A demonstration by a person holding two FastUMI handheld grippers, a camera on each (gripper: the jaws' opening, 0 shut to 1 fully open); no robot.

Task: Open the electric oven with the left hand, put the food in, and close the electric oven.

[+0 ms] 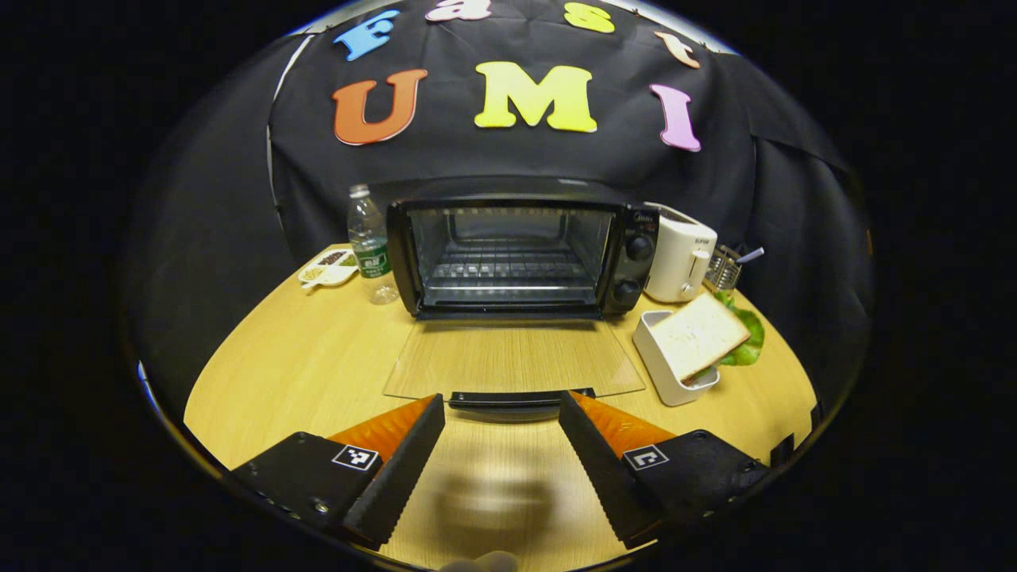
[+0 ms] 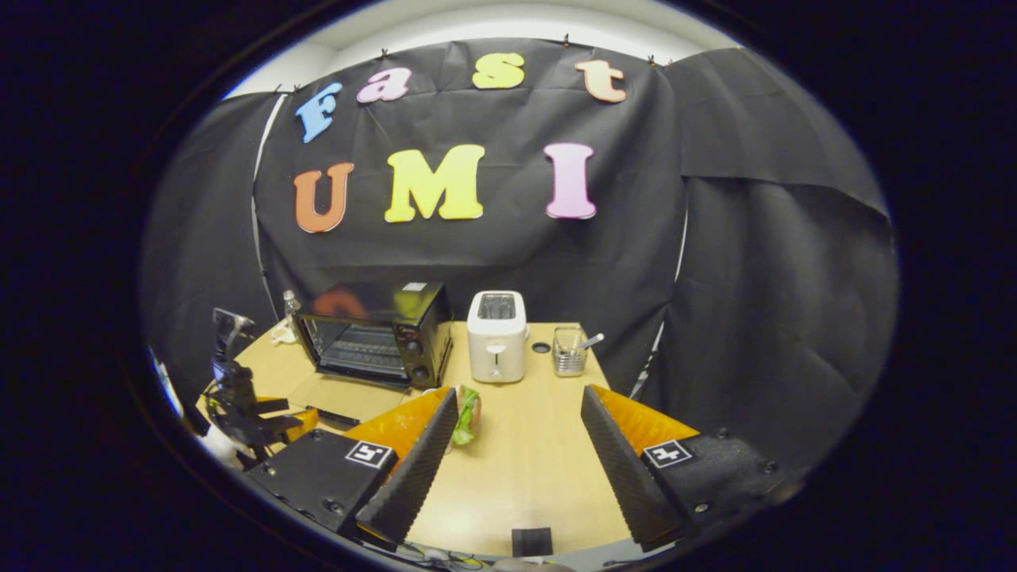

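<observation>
1. Black electric oven stands at the back of the light wooden table, cavity with its wire rack exposed.
2. Its glass door lies folded flat on the tabletop, the black door handle at the near edge.
3. Left gripper: fingers spread wide, empty, tips either side of the handle, touching nothing.
4. Food: a sandwich of white bread with green lettuce leans in a white rectangular holder, just right of the open door.
5. Right gripper: fingers wide apart, empty, above the table; sandwich edge beside its left finger.
6. White toaster stands beside the oven; clear plastic water bottle on the other side.
</observation>
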